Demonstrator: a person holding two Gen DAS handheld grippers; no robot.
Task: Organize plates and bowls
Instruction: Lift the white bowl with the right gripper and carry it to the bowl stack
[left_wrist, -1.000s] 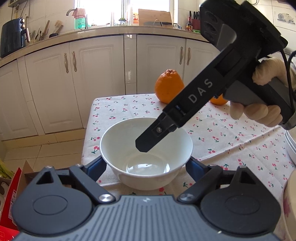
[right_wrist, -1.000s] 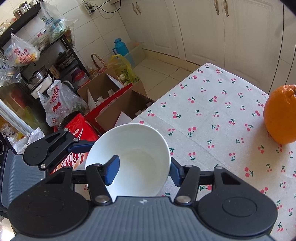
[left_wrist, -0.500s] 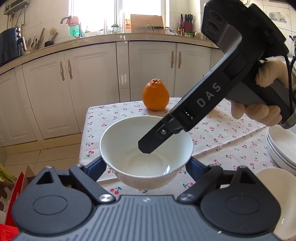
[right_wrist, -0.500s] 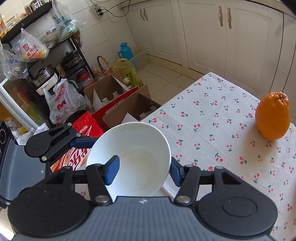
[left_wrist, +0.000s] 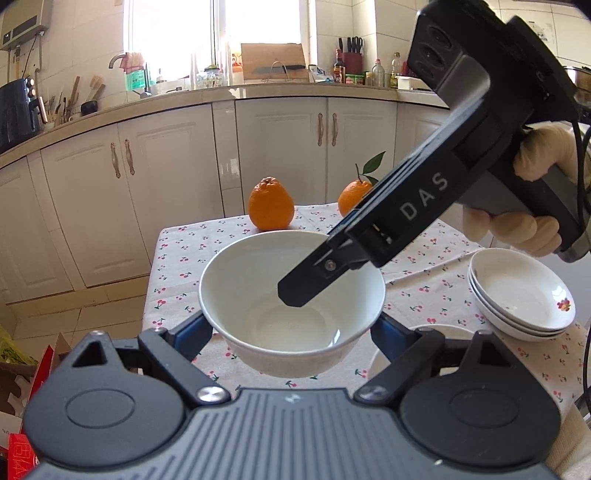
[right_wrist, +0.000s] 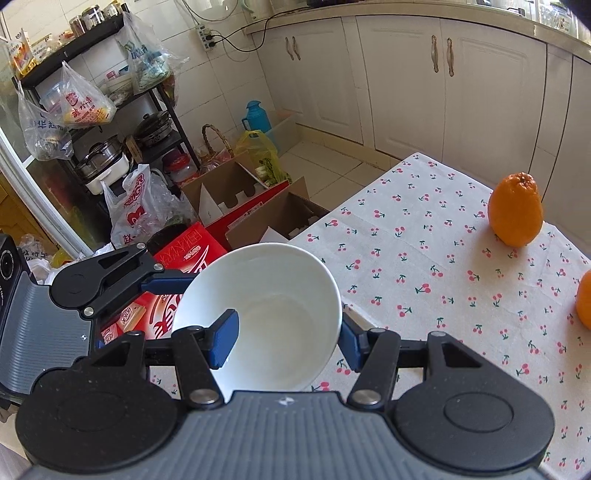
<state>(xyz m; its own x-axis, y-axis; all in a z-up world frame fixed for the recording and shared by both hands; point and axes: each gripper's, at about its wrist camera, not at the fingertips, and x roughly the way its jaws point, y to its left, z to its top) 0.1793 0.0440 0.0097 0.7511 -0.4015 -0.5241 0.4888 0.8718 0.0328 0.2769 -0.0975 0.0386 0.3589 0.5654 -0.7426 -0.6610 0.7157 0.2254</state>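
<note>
A white bowl (left_wrist: 291, 295) hangs above the cherry-print tablecloth (left_wrist: 436, 280). My left gripper (left_wrist: 291, 330) grips it from both sides. My right gripper (right_wrist: 286, 339) is shut on the bowl's rim (right_wrist: 258, 317), one finger inside the bowl and one outside; its finger also shows reaching into the bowl in the left wrist view (left_wrist: 317, 277). A stack of white plates (left_wrist: 521, 295) sits on the table to the right. The edge of another white dish (left_wrist: 439, 330) shows under my left gripper's right finger.
Two oranges (left_wrist: 271, 203) (left_wrist: 354, 197) stand at the far end of the table. White cabinets (left_wrist: 280, 147) lie beyond. Cardboard boxes (right_wrist: 258, 206), bags and a shelf rack (right_wrist: 110, 122) crowd the floor left of the table edge.
The bowl has been lifted off the table and carried back and upward by both grippers. The plate stack and a second orange have come into view.
</note>
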